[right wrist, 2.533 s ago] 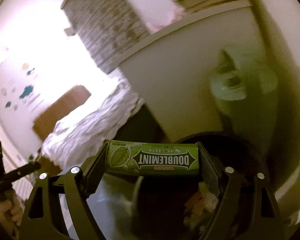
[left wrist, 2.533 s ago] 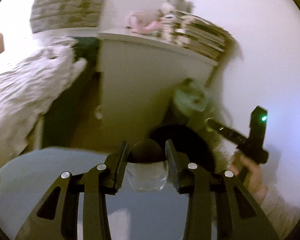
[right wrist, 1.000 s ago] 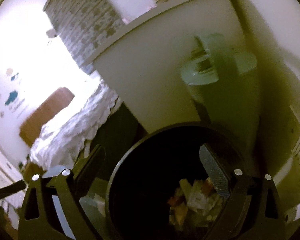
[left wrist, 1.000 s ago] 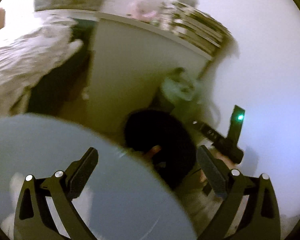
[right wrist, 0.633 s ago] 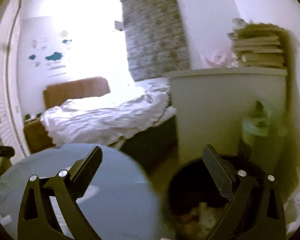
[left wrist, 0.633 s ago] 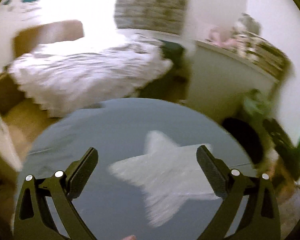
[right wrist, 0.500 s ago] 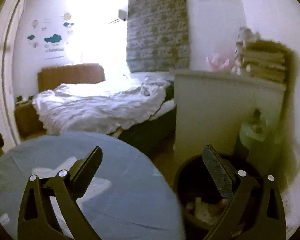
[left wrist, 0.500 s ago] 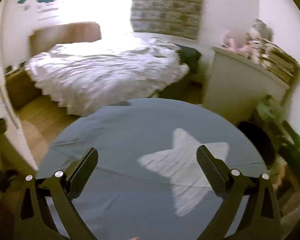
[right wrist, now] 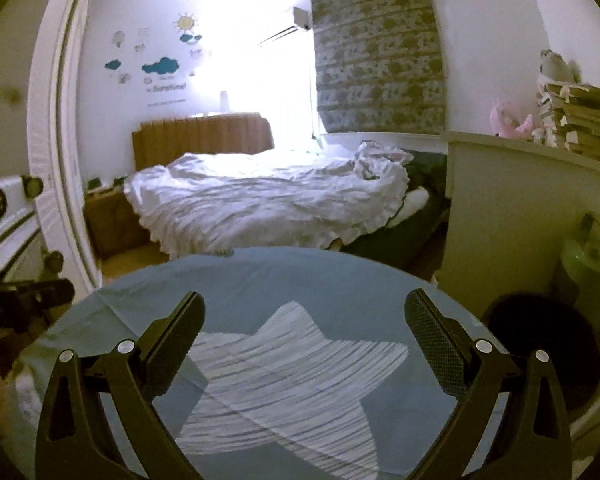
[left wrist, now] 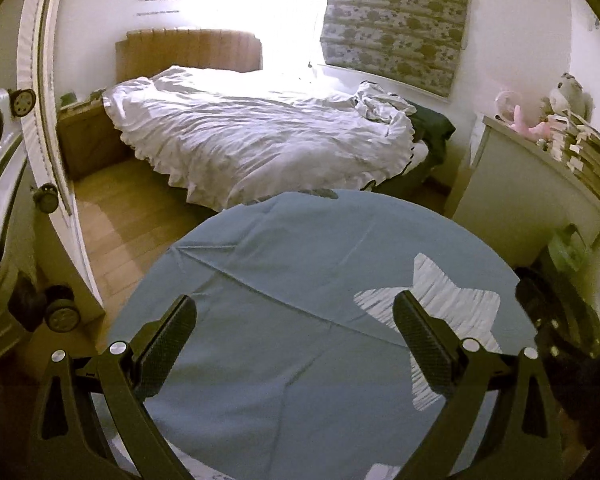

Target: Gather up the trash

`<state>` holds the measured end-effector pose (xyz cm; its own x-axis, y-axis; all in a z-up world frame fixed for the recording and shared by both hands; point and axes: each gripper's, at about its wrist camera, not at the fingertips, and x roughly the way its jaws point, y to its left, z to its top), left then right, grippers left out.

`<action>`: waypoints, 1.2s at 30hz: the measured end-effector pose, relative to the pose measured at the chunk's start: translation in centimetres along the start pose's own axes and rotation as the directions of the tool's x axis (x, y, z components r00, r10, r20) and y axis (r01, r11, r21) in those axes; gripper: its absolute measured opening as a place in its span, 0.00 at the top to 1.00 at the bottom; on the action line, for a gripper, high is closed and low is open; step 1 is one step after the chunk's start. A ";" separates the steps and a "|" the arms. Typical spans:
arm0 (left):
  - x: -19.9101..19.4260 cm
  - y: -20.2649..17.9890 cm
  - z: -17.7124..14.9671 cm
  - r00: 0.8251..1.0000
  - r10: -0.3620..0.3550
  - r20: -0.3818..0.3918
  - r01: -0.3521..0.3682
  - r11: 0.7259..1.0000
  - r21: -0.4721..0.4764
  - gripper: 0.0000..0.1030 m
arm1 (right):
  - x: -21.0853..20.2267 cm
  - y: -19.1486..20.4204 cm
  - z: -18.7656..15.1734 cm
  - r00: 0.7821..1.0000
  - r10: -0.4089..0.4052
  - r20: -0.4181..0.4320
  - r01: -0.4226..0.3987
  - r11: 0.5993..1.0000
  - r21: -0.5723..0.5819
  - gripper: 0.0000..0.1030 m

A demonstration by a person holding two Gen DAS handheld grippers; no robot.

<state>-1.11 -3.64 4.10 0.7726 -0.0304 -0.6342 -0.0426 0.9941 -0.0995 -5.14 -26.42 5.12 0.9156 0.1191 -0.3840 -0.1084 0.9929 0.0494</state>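
Blue cloth covers the round table [left wrist: 300,260], the bed [left wrist: 240,140] beyond it, the black trash bin [right wrist: 540,340] just beside its right edge; above it left gripper [left wrist: 294,338] and right gripper [right wrist: 304,332] gape, holding nothing

- Round blue table [left wrist: 300,264] bare across its whole top, open for a pass anywhere above it.
- Black bin [right wrist: 540,340] just beside its right edge, mouth unobstructed from above.
- White cabinet [right wrist: 520,216] and bed [left wrist: 252,140] hemming the far side.
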 end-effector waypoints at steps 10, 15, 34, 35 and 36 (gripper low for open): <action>0.0 0.9 -0.3 1.000 0.015 -0.005 -0.015 1.000 -0.021 0.05 | 0.9 0.5 -0.2 1.000 -0.011 -0.010 0.011 1.000 -0.020 0.04; 0.0 0.6 -0.6 1.000 0.021 -0.010 -0.021 1.000 -0.021 0.05 | 1.0 -0.4 -0.1 1.000 -0.008 -0.004 0.008 1.000 -0.008 0.04; 0.0 0.2 -0.9 0.999 0.040 -0.015 -0.040 0.999 -0.012 0.05 | 0.5 -0.6 0.0 1.000 0.001 0.003 -0.001 1.000 -0.005 0.04; 0.0 0.2 -0.9 0.999 0.041 -0.015 -0.042 0.999 -0.012 0.05 | 0.5 -0.5 0.0 1.000 0.000 0.003 0.000 1.000 -0.005 0.04; 0.0 0.3 -0.9 0.999 0.041 -0.015 -0.041 0.999 -0.011 0.05 | 0.5 -0.5 0.1 1.000 0.001 0.003 -0.001 1.000 -0.004 0.04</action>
<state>-1.72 -3.47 3.35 0.7606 0.0087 -0.6492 -0.0813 0.9933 -0.0820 -4.58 -26.86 4.94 0.9166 0.1202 -0.3813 -0.1111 0.9927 0.0460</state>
